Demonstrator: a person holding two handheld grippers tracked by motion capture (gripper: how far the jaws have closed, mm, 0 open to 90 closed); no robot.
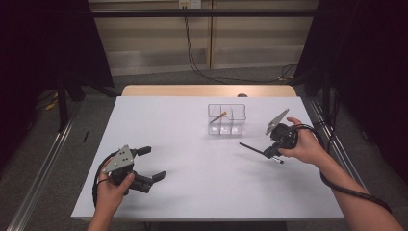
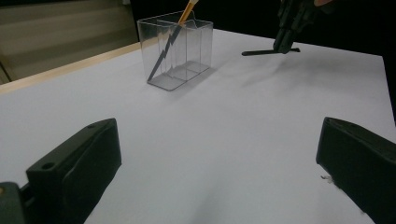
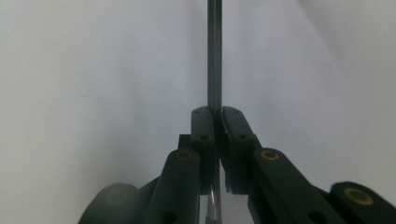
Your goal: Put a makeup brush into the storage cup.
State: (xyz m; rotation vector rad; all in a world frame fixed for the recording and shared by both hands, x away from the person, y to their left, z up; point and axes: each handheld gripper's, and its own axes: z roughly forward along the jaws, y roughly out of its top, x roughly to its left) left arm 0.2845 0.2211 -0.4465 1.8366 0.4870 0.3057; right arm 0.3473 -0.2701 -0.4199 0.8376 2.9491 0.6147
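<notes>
White rectangular tabletop (image 1: 183,159) on a light wooden table edge (image 1: 192,90); black cables (image 1: 202,67) trail down the beige back wall (image 1: 154,43) onto grey carpet floor (image 1: 48,154). Dark curtains (image 1: 365,57) flank both sides.

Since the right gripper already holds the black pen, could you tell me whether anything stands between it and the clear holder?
Nothing visible does: bare table lies between the black pen in the right gripper and the clear holder.

The right gripper (image 3: 215,112) rises from the bottom centre, jaws clamped on a thin dark pen (image 3: 214,56). The pen runs straight up to the top edge — white table (image 3: 93,70) behind it.
</notes>
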